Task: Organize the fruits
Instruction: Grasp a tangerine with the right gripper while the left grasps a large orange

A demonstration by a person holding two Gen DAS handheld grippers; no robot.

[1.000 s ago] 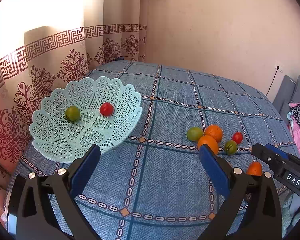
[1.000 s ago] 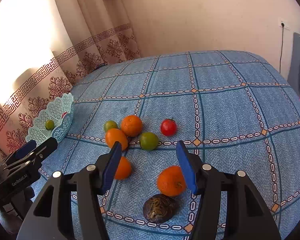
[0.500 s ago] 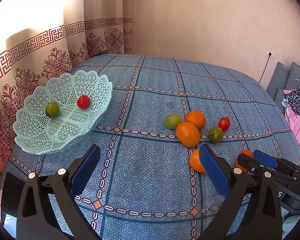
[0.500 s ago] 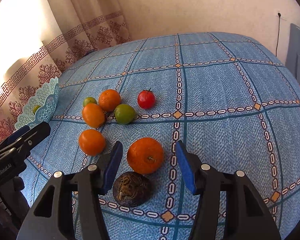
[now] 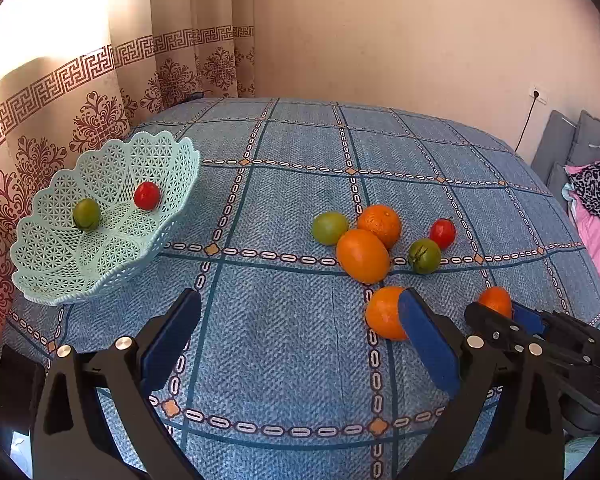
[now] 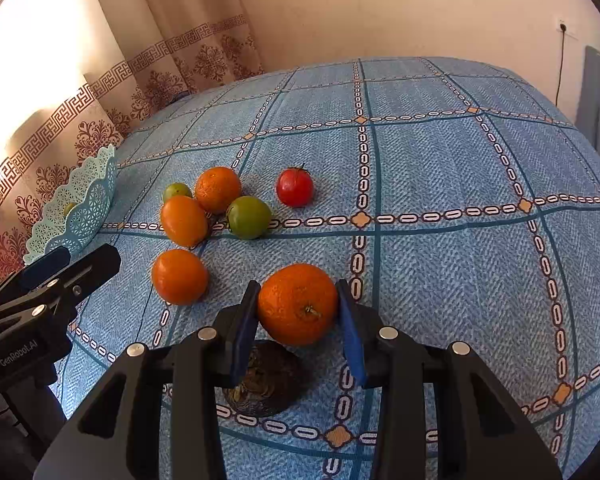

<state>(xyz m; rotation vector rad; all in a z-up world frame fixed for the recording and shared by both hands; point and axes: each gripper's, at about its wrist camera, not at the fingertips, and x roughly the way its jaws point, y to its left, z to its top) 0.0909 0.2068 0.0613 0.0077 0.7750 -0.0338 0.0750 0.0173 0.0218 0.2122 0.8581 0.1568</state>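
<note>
Right wrist view: nearest lies a dark wrinkled fruit (image 6: 262, 384) under the right gripper (image 6: 298, 320), whose blue pads clasp a large orange (image 6: 298, 304). Left of it sits another orange (image 6: 179, 276); farther off, a cluster of fruit (image 6: 216, 208) and a red tomato (image 6: 295, 187). The left gripper (image 5: 300, 344) hangs wide apart, holding nothing, with the mint basket (image 5: 100, 264) far left.

right gripper (image 6: 298, 316) has moved forward and closed in, blue pads now touching both sides of the orange (image 6: 298, 303) that earlier lay ahead of its wide jaws. left gripper (image 5: 300, 344) has swung right, bringing the fruit cluster closer in its view.
</note>
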